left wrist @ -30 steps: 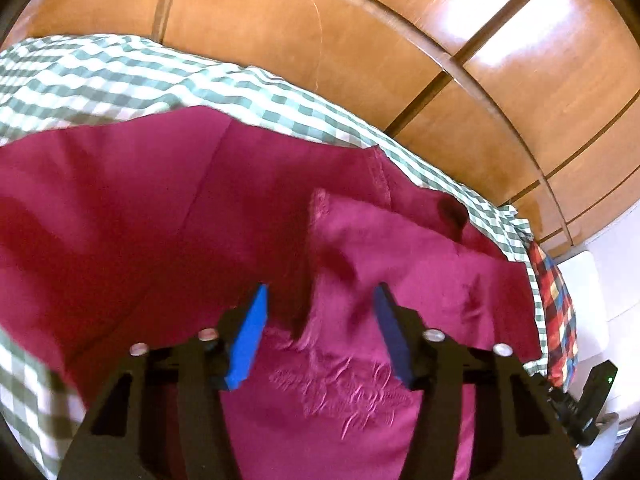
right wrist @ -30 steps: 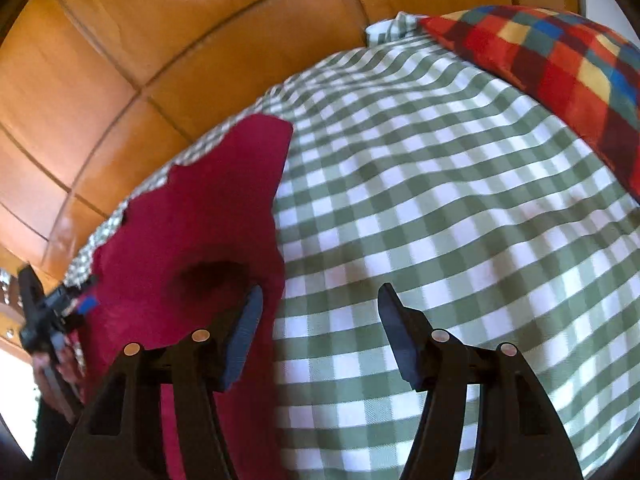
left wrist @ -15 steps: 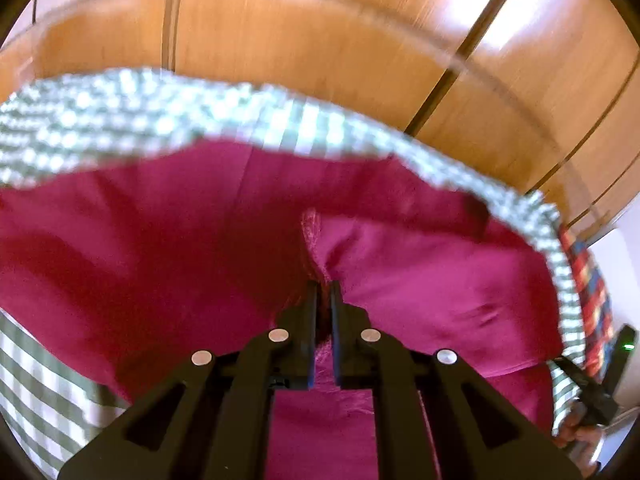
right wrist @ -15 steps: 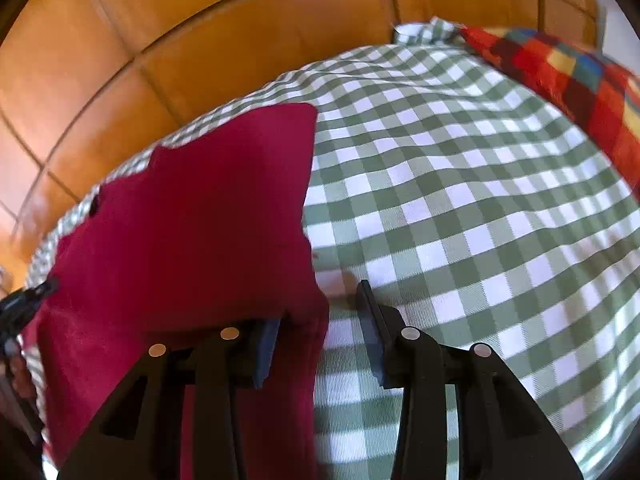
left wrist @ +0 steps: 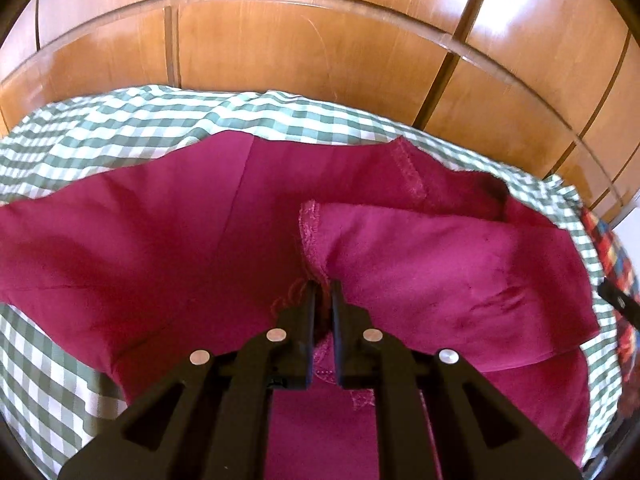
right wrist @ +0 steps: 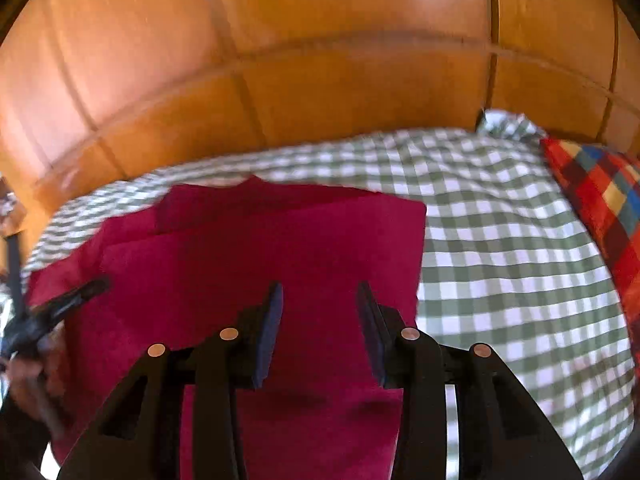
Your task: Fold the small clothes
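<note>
A magenta garment [left wrist: 140,240] lies spread on the green-and-white checked bed cover [left wrist: 120,128]. My left gripper [left wrist: 322,292] is shut on a hemmed fold of the garment, with a flap [left wrist: 440,272] folded over to its right. In the right wrist view the garment [right wrist: 280,240] lies partly folded in layers. My right gripper [right wrist: 320,300] is open just above the garment near its right edge, holding nothing. The left gripper [right wrist: 72,296] shows at the left of that view.
A glossy wooden headboard [left wrist: 320,60] runs behind the bed. A red, yellow and blue checked pillow [right wrist: 600,200] lies at the right. Bare checked cover [right wrist: 500,260] stretches right of the garment.
My left gripper closed on the garment's hem and stays shut on it. My right gripper moved left from the garment's edge over the cloth and narrowed its opening.
</note>
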The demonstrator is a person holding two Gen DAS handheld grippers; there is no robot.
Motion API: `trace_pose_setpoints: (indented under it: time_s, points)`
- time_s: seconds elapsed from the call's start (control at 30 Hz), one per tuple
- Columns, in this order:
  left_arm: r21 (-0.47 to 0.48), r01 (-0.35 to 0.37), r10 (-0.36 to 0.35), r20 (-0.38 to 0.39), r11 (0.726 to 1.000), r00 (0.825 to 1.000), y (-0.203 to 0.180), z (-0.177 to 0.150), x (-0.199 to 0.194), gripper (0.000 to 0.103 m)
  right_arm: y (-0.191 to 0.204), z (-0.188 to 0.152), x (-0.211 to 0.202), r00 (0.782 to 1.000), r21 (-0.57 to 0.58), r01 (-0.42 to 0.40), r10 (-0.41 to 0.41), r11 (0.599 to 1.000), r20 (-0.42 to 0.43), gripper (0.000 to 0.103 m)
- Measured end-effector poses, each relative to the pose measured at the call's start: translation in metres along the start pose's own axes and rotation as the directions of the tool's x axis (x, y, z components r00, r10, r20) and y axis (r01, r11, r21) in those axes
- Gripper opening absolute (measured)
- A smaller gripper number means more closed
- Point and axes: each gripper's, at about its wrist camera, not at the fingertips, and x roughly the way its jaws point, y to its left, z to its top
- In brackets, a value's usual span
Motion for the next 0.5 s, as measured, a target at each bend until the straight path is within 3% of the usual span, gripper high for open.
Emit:
trace_pose_setpoints:
  time_s: [0.1, 0.17, 0.23, 0.27, 0.3, 0.37, 0.4, 0.43, 0.5]
  points:
    - [-0.001, -0.023, 0.023, 0.014, 1.000, 1.000, 0.001, -0.005, 0.001, 0.016, -0.002, -0.006, 0.040, 0.995, 0.037, 0.058, -0.055, 0.998, -0.082, 0.038]
    - [-0.003, -0.026, 0.026, 0.021, 1.000, 0.999, 0.003, -0.007, -0.001, 0.022, 0.004, -0.016, 0.043, 0.996, 0.010, 0.087, -0.087, 0.996, -0.018, 0.038]
    - [-0.028, -0.022, 0.023, 0.026, 0.999, 0.999, 0.007, -0.007, -0.006, 0.037, 0.012, -0.028, 0.040, 0.991, -0.031, 0.126, -0.125, 0.991, 0.049, 0.038]
    - [-0.046, -0.015, 0.016, 0.034, 0.999, 0.999, 0.010, -0.007, -0.010, 0.039, 0.012, -0.032, 0.039, 0.989, -0.033, 0.132, -0.130, 0.991, 0.067, 0.039]
    - [-0.073, -0.008, 0.013, 0.057, 0.997, 0.998, 0.016, -0.007, -0.016, 0.039, 0.013, -0.035, 0.039, 0.988, -0.034, 0.137, -0.133, 0.990, 0.082, 0.039]
    - [-0.131, 0.004, 0.013, 0.121, 0.991, 0.993, 0.031, -0.008, -0.035, 0.051, 0.014, -0.036, 0.039, 0.987, -0.037, 0.141, -0.138, 0.989, 0.084, 0.039]
    - [-0.161, 0.005, 0.018, 0.141, 0.987, 0.990, 0.040, -0.008, -0.043, 0.062, 0.013, -0.036, 0.039, 0.987, -0.038, 0.143, -0.139, 0.989, 0.086, 0.039]
    - [-0.207, 0.011, 0.024, 0.164, 0.978, 0.986, 0.054, -0.011, -0.054, 0.071, 0.014, -0.037, 0.039, 0.986, -0.039, 0.144, -0.140, 0.989, 0.089, 0.039]
    - [-0.319, 0.029, 0.042, 0.214, 0.947, 0.976, 0.093, -0.019, -0.076, 0.077, 0.014, -0.036, 0.040, 0.986, -0.039, 0.146, -0.142, 0.989, 0.090, 0.039]
